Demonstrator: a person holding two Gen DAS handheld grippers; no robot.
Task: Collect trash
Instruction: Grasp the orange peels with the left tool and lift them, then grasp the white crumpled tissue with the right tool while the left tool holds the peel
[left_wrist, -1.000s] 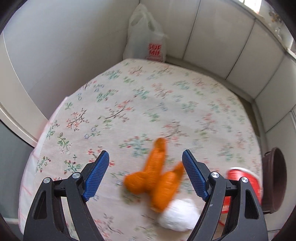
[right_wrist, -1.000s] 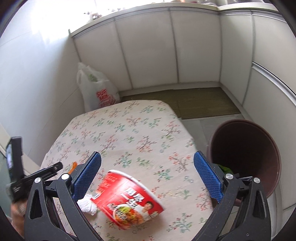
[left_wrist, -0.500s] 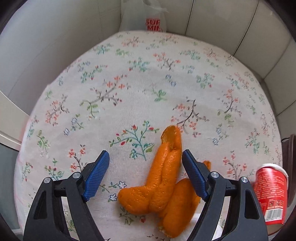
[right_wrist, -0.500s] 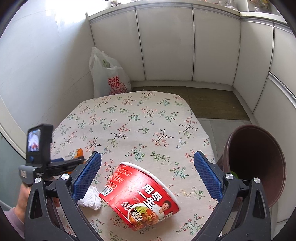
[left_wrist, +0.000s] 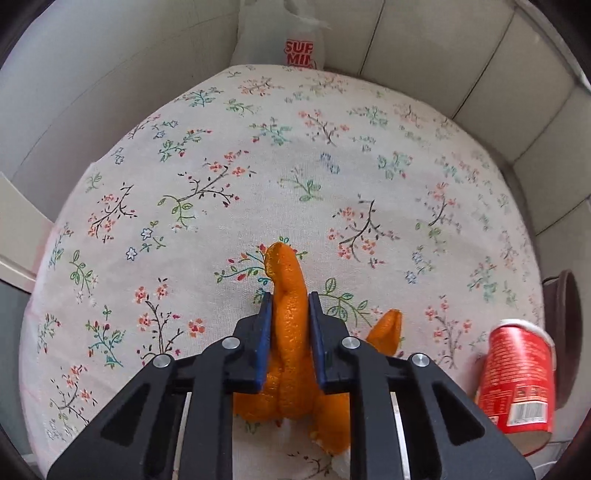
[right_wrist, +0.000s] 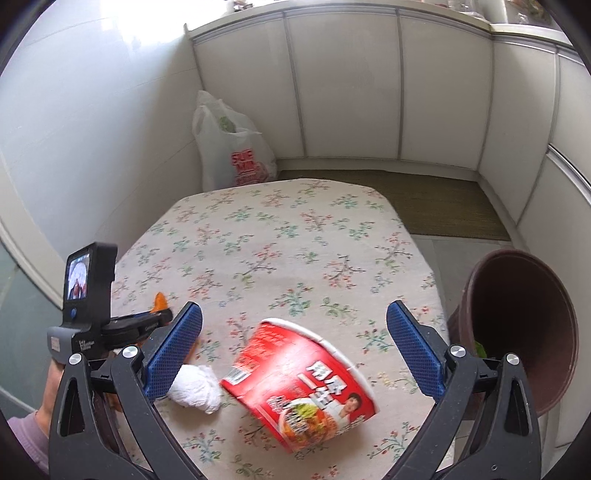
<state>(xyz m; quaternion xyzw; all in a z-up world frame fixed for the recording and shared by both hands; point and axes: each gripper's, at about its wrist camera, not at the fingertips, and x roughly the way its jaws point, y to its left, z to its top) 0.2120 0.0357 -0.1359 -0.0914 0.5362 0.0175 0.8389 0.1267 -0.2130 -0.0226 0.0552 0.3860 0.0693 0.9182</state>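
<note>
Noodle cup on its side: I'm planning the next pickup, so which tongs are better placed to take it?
Right. The right tongs stand open with the noodle cup lying between the pads, while the left tongs have just closed on the orange peel.

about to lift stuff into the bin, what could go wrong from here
1. The left gripper, whose jaws have just been closing, pinches only one strip of the orange peel; the other lobes hang free and may tear off or drop on the lift.
2. The right gripper is open above the tipped noodle cup, which could roll toward the table edge by the brown bin.
</note>
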